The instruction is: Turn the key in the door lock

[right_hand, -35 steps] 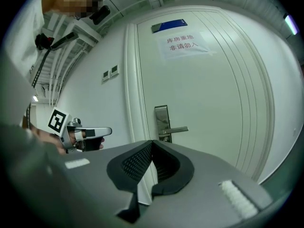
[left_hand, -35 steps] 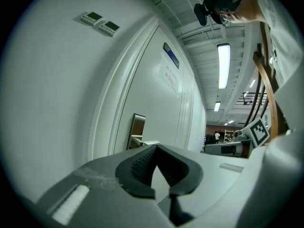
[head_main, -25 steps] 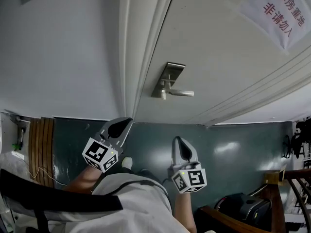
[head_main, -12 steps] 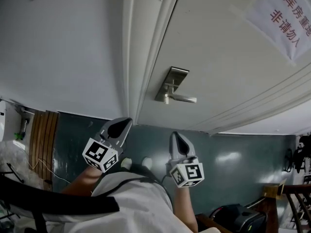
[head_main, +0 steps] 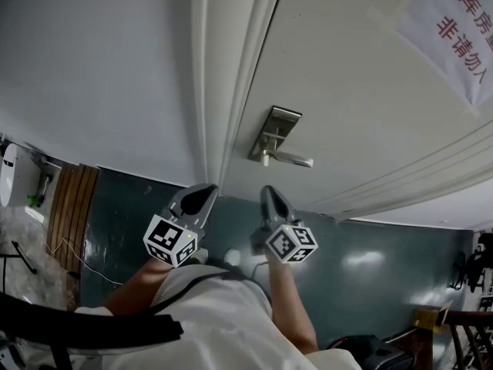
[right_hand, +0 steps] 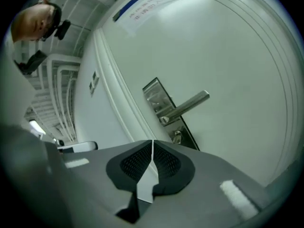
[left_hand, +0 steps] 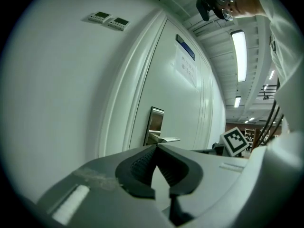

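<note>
A steel lock plate (head_main: 276,132) with a lever handle (head_main: 293,159) sits on the white door (head_main: 362,91). In the right gripper view a small round lock cylinder (right_hand: 177,137) lies under the lever (right_hand: 187,106); whether a key is in it is unclear. My right gripper (head_main: 268,194) points at the door just below the lock, apart from it. Its jaws have just parted to a hairline slit with nothing between them (right_hand: 152,144). My left gripper (head_main: 205,195) hangs beside the door frame, shut and empty (left_hand: 156,147).
A paper notice with red characters (head_main: 462,29) hangs on the door's upper right. The moulded door frame (head_main: 223,91) and a plain wall (head_main: 100,68) lie left of the lock. Wooden slats (head_main: 69,206) and dark green floor (head_main: 370,253) are below. Two wall panels (left_hand: 109,19) sit high up.
My right gripper has moved left and up towards the lock and rolled, its marker cube now tilted. The left gripper has shifted slightly right. The two grippers now stand closer together.
</note>
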Tool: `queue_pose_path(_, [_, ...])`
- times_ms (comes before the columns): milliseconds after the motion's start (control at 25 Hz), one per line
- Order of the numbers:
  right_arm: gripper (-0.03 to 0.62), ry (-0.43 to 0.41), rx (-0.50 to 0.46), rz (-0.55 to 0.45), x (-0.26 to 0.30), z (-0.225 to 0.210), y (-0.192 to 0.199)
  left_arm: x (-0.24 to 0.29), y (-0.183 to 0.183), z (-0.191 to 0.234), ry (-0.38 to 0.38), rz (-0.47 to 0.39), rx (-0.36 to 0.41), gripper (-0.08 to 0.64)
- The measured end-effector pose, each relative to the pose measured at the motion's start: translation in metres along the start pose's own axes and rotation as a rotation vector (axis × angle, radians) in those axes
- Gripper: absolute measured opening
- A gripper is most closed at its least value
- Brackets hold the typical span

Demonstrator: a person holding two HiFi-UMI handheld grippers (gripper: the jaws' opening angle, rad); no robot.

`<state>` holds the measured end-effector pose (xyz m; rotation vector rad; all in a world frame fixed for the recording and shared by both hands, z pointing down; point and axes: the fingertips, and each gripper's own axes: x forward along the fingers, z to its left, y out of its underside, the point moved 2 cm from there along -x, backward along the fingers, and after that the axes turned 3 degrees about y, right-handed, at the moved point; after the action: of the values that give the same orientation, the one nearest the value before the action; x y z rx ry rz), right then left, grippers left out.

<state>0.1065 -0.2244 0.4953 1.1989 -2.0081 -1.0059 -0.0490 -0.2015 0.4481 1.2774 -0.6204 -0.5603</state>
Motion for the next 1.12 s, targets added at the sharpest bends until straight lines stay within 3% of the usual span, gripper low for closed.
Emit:
queue_pose_path(160, [0.021,0.004,0.171,-0.023,0.017,-0.023,0.002,0.016,0.01,-0.009,0.003,0.01,-0.011,0.005])
queue_pose_path(480, [0.055,-0.011,0.36,-0.025,0.043,-0.049,0.013,0.046,0.017,-0.027,0.036,0.036,0.002,0.005])
queue_pose_path(640, [0.116,0.009,0.489,-0.026,0.051,-0.064,0.019,0.061,0.014,-0.034,0.054,0.039,0.017,0.005])
queue_pose_path(800, [0.158,-0.025,0.542,-0.045,0.065,-0.072,0.016,0.075,0.006,-0.041,0.072,0.032,0.038,0.006])
queue_pose_path(1120, [0.16,-0.08,0.745,-0.086,0.088,-0.078,0.022,0.083,0.003,-0.048,0.081,0.034,0.043,0.006])
